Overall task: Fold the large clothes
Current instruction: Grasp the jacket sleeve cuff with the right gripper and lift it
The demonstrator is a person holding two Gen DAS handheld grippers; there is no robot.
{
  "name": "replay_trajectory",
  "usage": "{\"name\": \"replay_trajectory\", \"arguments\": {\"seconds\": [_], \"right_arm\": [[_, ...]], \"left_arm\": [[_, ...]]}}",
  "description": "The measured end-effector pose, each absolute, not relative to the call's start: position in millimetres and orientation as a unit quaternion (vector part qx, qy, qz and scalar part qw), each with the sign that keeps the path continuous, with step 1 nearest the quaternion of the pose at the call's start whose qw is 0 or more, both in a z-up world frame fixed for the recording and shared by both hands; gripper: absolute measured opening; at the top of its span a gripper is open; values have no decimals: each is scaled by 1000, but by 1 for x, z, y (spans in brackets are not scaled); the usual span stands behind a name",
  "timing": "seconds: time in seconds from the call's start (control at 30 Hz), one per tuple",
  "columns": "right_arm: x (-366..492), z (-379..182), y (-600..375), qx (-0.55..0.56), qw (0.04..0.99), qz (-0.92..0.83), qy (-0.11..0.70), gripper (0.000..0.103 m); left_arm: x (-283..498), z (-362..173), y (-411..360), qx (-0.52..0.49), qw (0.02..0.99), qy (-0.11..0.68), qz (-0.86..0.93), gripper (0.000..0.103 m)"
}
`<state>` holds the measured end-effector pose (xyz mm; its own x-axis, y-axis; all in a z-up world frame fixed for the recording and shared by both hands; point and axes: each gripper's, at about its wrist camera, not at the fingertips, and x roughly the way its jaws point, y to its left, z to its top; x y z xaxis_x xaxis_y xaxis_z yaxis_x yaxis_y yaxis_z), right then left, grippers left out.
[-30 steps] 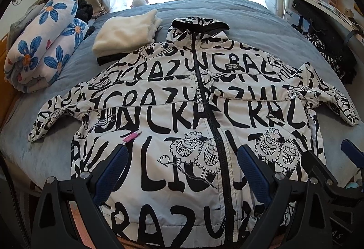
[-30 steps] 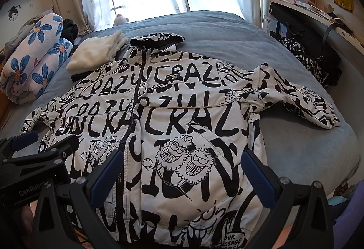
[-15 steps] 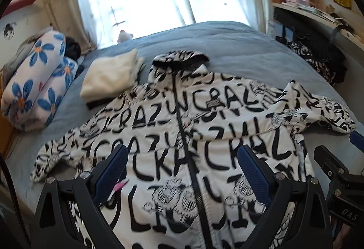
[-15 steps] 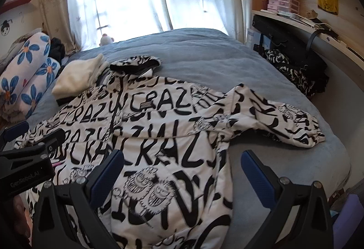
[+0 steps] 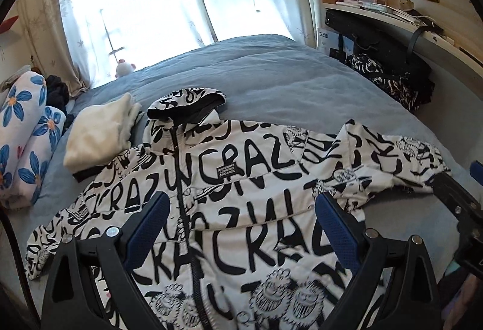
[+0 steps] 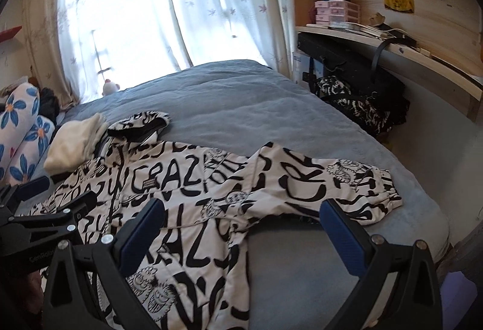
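White jacket [image 5: 241,194] lettered "CRAZ" — flat on blue bed [image 5: 286,79], left claw [image 5: 238,227], right claw [image 6: 238,227] — both released, empty.

jacket [image 5: 256,188]: smooth matt printed cloth | bedcover [image 5: 271,79]: soft matt cloth | folded white garment [image 5: 96,134]: fleecy | shelf [image 6: 392,55]: pale wood

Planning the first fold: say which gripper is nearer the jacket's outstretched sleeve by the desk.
Right. The right gripper hovers just short of that sleeve; the left gripper is over the jacket's chest.
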<state>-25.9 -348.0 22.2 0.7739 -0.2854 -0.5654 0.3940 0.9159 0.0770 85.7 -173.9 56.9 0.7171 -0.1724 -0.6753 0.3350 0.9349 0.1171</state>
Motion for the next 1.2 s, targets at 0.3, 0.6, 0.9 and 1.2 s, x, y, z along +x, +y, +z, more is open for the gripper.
{"name": "replay_trajectory", "arguments": {"seconds": [0.3, 0.6, 0.9, 1.2], "right_arm": [[-23, -11, -449, 221, 894, -246, 303, 103], [-25, -104, -538, 400, 795, -298, 345, 88], [-21, -148, -585, 478, 743, -330, 333, 75], [-2, -67, -555, 384, 833, -301, 260, 6]], "left_arm": [[121, 40, -222, 101, 920, 348, -151, 96], [147, -25, -270, 117, 897, 392, -164, 96], [154, -56, -273, 113, 880, 432, -165, 96], [140, -33, -227, 103, 899, 399, -145, 96]]}}
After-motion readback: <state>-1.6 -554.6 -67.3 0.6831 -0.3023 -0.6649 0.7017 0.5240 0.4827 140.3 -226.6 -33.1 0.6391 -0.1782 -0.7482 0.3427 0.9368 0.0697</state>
